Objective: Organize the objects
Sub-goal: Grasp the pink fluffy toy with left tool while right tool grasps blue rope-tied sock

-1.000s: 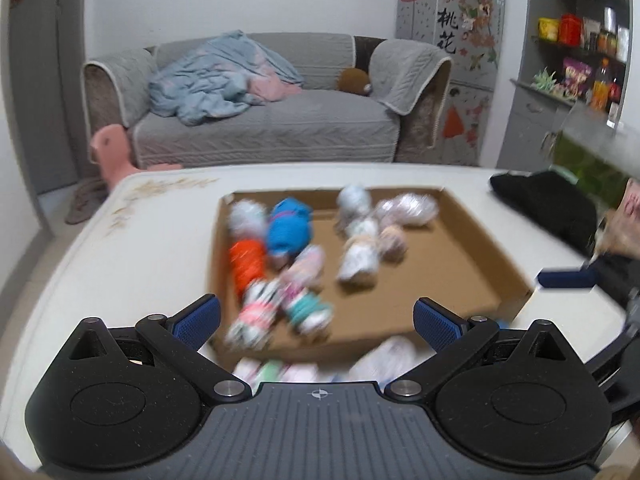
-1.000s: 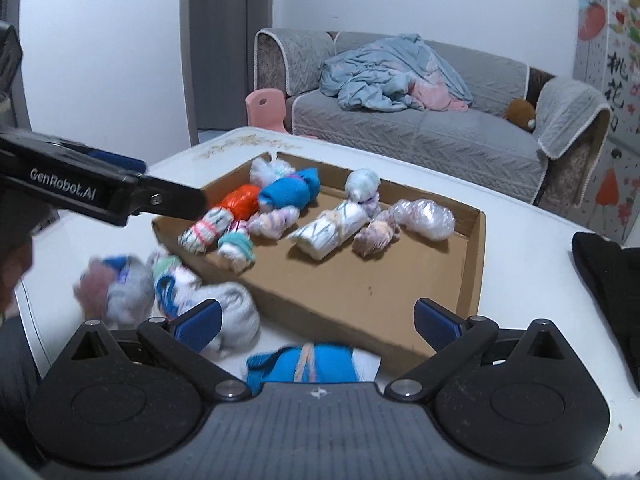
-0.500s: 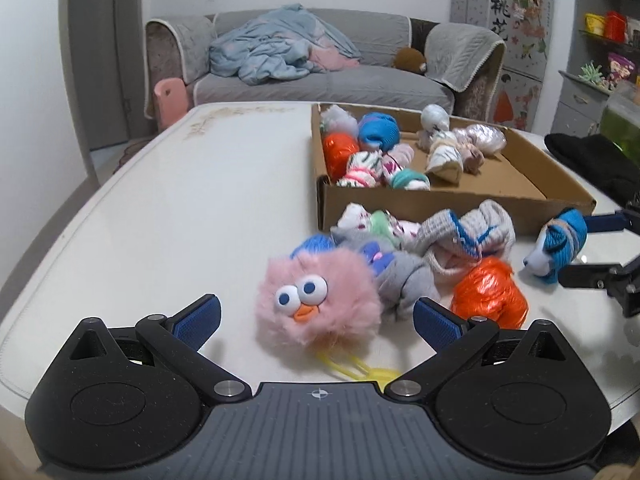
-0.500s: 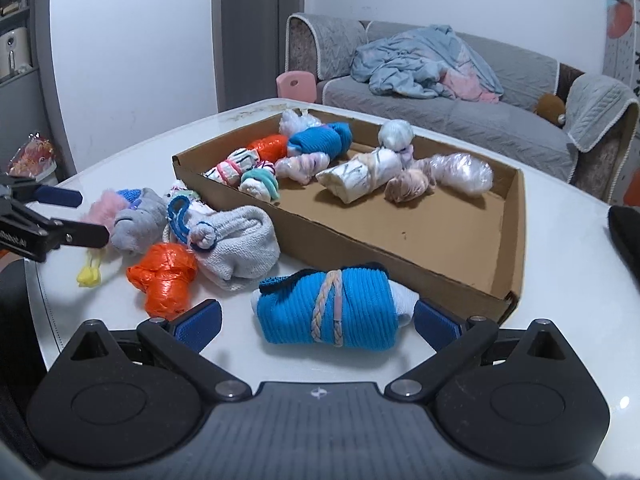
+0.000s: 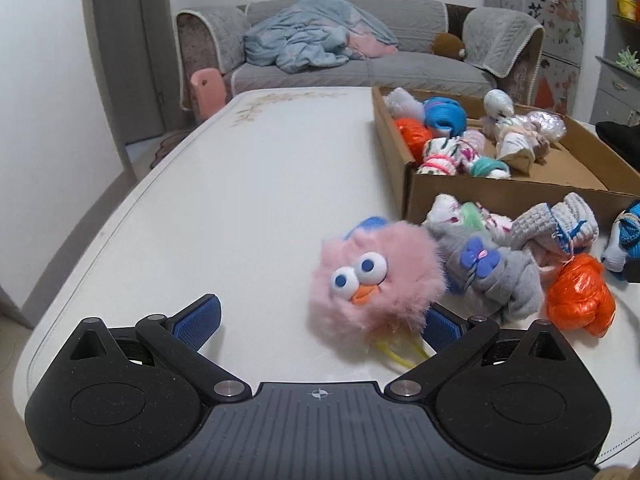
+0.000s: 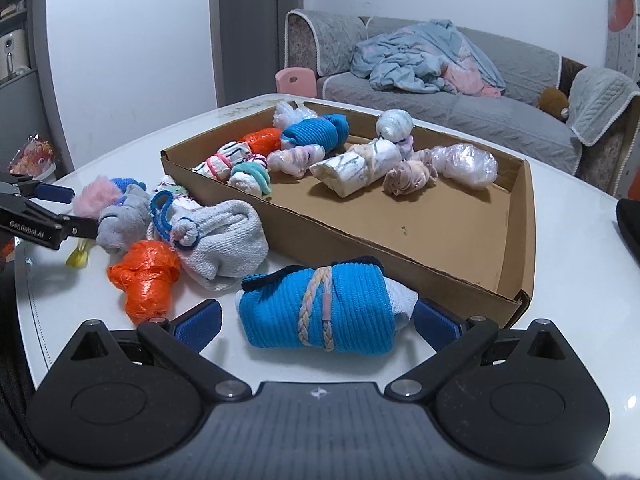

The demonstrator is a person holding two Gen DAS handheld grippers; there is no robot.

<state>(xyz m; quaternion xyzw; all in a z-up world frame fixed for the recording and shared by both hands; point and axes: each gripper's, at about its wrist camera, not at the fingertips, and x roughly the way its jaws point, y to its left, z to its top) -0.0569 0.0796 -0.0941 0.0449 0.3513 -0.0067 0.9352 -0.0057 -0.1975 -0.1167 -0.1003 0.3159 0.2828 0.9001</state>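
A shallow cardboard box (image 6: 520, 216) on the white table holds several rolled bundles. Outside it lie a pink fluffy toy with eyes (image 5: 376, 276), a grey bundle with a purple bow (image 5: 492, 276), a grey knitted bundle (image 6: 228, 240), an orange plastic bundle (image 6: 146, 276) and a blue knitted bundle (image 6: 320, 310). My left gripper (image 5: 320, 320) is open, with the pink toy just ahead between its fingers. My right gripper (image 6: 318, 320) is open, with the blue bundle between its fingers. The left gripper also shows in the right wrist view (image 6: 44, 216).
The white table (image 5: 240, 200) stretches to the left of the box. A grey sofa (image 5: 360, 56) with a blue blanket stands behind. A pink stool (image 5: 206, 88) is by the table. A black cloth (image 5: 624, 136) lies at the right.
My left gripper swung from over the box to the loose pile and came close to the pink toy. My right gripper moved in on the blue bundle, which now lies between its fingers.
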